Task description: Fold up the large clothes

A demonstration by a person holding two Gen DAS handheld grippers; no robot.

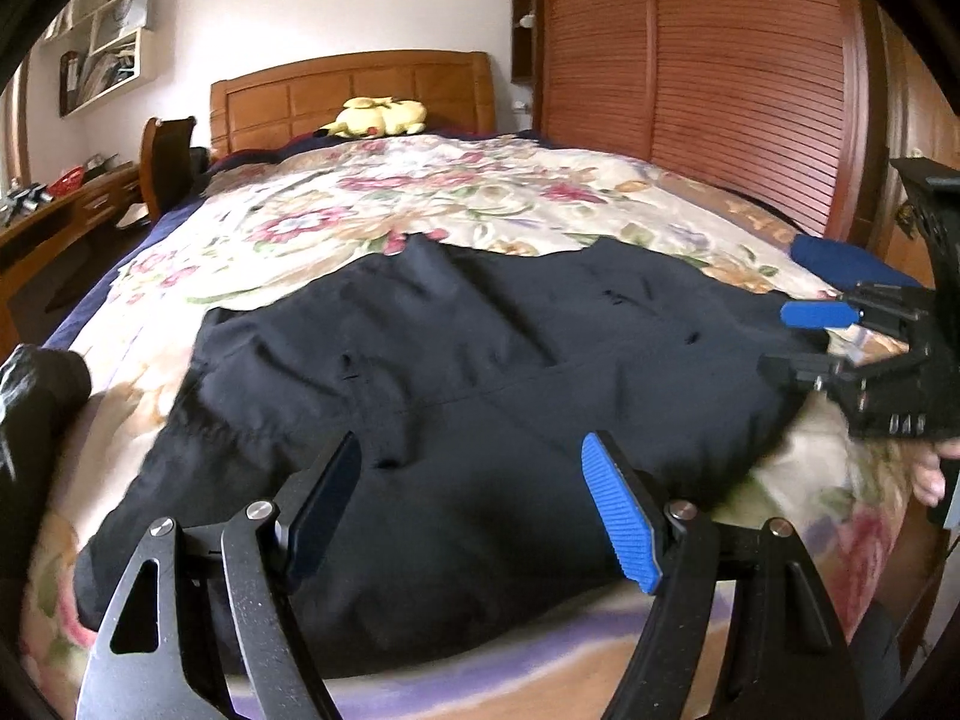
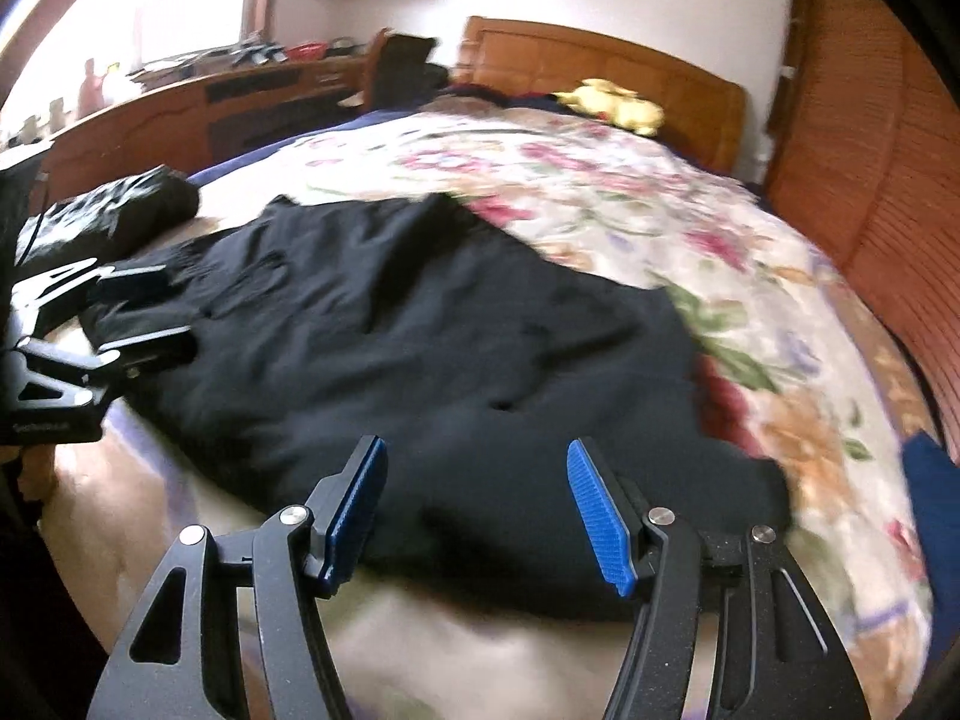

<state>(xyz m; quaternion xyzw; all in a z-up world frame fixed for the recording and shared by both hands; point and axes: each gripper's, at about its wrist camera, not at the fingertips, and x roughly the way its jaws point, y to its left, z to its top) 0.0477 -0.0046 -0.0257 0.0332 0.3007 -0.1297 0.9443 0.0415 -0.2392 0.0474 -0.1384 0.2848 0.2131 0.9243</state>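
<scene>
In the left wrist view, a black garment [image 1: 456, 372] is lying spread flat on the flowered bedspread [image 1: 456, 192] at the near end of the bed, its long axis running across the picture from lower left to upper right, and a seam is crossing it near the middle. The left gripper [image 1: 474, 510] is hanging just above the garment's near edge, pointing forward and down toward the cloth, its jaws standing wide with nothing between them (the blue pad on the right finger is clearly facing inward). At the right edge of this view the right gripper [image 1: 798, 342] is reaching in sideways over the far right corner of the garment, its jaws also apart and empty, and part of a hand [image 1: 936, 468] is showing below it. A yellow plush toy [image 1: 381, 117] is sitting by the wooden headboard [image 1: 354, 90], well apart from the garment. In the right wrist view, the same garment [image 2: 420, 372] is stretching from the upper left toward the lower right, its near edge lying just under the right gripper [image 2: 477, 507], which is tilting down at the cloth with its jaws parted and holding nothing. At the left edge the left gripper [image 2: 144, 312] is pointing in over the garment's left end, jaws apart (whether its tips are touching the cloth I cannot tell). A dark bundle [image 2: 120, 204] is lying beyond it on the bed.
</scene>
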